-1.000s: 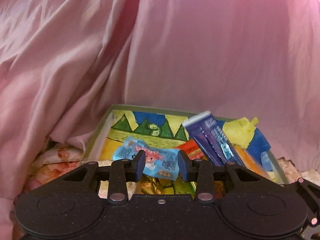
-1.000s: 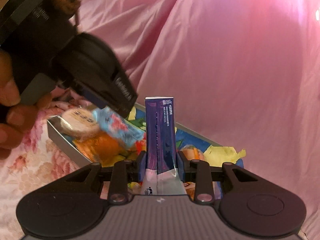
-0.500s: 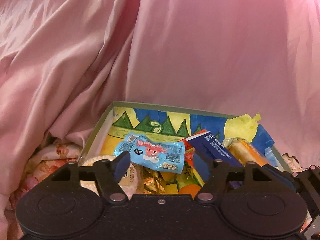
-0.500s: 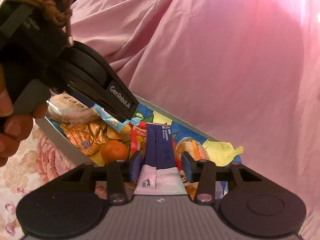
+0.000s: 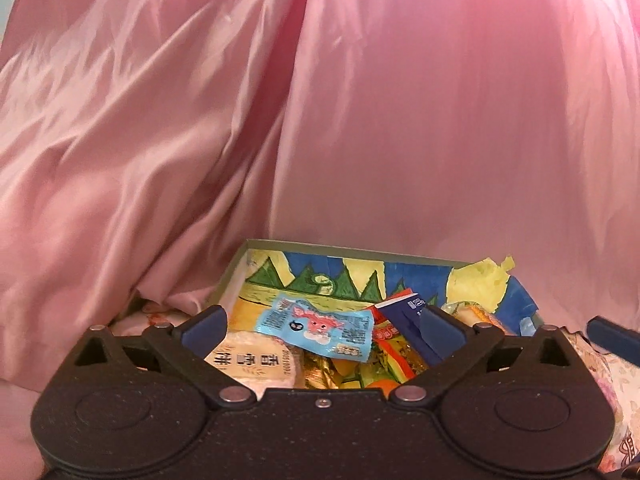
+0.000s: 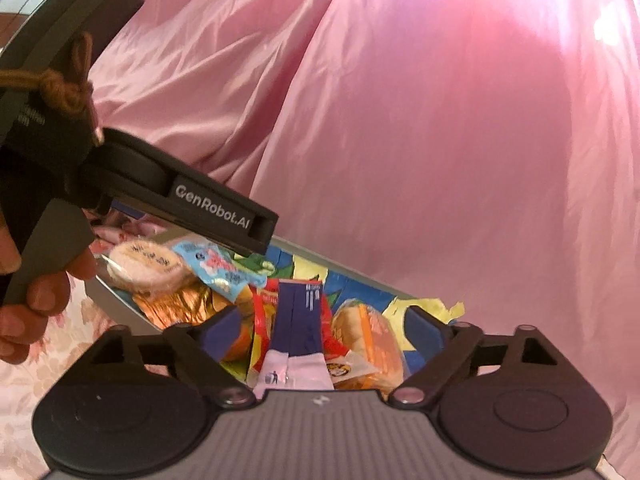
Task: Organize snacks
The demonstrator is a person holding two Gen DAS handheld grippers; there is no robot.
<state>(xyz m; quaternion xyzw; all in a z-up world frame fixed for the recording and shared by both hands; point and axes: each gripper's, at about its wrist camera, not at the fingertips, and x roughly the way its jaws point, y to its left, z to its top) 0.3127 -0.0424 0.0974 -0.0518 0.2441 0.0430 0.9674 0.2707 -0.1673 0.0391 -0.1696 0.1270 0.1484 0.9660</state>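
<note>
While both jaws are opening:
left gripper (image 5: 322, 326): empty — blue packet (image 5: 320, 330) lies under it
right gripper (image 6: 320, 332): let go — purple packet (image 6: 298, 322) may slide off the box (image 6: 120, 314) pile

"GenRobot.AI" showing in white on side of left gripper (image 6: 224, 208). Large Chinese characters, partly hidden, showing on round rice-cracker pack (image 5: 260, 364). Small bin pictogram showing on white end of purple sachet (image 6: 298, 332). Print on light-blue packet (image 5: 320, 326) staying too small to read.
</note>
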